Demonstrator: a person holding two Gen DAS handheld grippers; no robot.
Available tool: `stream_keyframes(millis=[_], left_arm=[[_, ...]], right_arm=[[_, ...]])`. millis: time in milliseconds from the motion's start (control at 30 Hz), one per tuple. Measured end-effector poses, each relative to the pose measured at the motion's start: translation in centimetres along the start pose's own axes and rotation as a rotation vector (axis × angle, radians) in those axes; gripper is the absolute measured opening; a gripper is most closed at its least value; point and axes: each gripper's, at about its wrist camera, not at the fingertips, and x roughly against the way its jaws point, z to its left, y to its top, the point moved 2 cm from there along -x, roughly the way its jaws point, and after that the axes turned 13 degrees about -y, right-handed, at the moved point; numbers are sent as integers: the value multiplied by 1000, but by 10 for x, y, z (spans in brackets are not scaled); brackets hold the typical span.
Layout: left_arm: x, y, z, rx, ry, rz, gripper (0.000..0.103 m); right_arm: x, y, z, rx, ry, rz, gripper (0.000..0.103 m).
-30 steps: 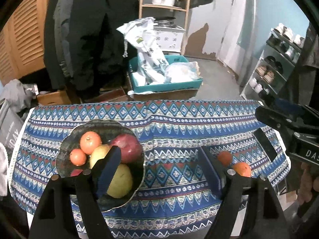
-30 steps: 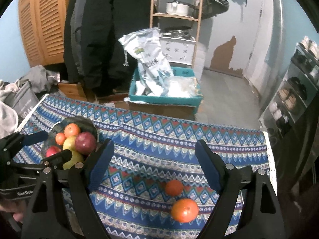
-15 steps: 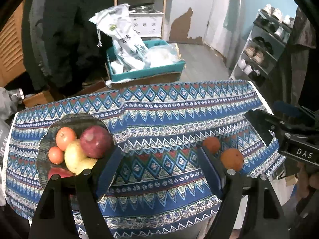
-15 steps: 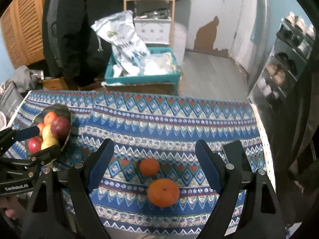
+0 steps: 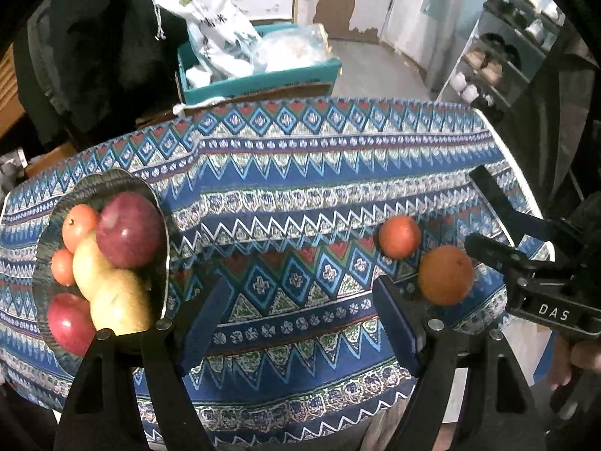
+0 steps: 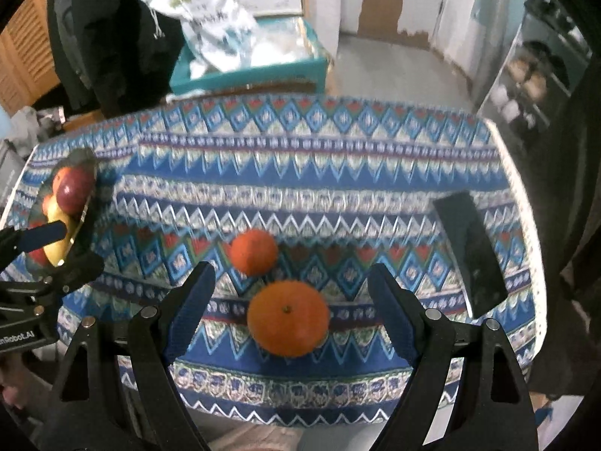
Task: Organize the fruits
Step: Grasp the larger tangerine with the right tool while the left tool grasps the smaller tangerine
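Observation:
A large orange [image 6: 288,317] and a smaller orange [image 6: 254,251] lie loose on the patterned tablecloth [image 6: 300,173]. My right gripper [image 6: 291,308] hangs open above them, the large orange framed between its blue pads without contact. At the table's left a dark bowl [image 5: 109,188] holds red apples, yellow pears and small oranges. My left gripper [image 5: 300,319] is open over bare cloth, the bowl to its left. The large orange [image 5: 446,275], the small orange [image 5: 399,236] and the right gripper's black body [image 5: 541,282] show to its right.
A black phone [image 6: 469,253] lies on the cloth near the right edge. Beyond the table's far edge sit a teal crate [image 5: 263,75] with plastic bags, hanging dark coats, a wooden shelf, and a shoe rack [image 5: 507,49] at the right.
Both grippers have sunk toward the table and tilted further down. The oranges now sit large between the right gripper's fingers; the bowl has slid left in the left wrist view.

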Motion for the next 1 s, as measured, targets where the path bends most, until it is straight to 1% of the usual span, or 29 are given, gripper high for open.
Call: stream_keyframes(millis=[133,467,600,667,700,867,1000], left_arm=[[-13,-3,0,-13,21,30,80],[-35,-5,0,-11,33,68,80],[-39,-4,-3,-17,30,74,80],[-41,-3,-5,-20,29,76,80],[-42,-2,-6,-21,27,76,80],[-46,4,-13,-26,12,77,80],[-50,12,-20,-32,-7,70,80]], right_arm=[[-16,-10,1,7,-2,47,84],[-48,-28,8,25,19,139,84],[-55,-30,9,33,33,142,82],[-59,-32,11,43,51,154,76],[-59,-32,11,42,65,159,71],[-62,-31,11,38,80,161,69],[-61,-28,1,38,35,141,69]])
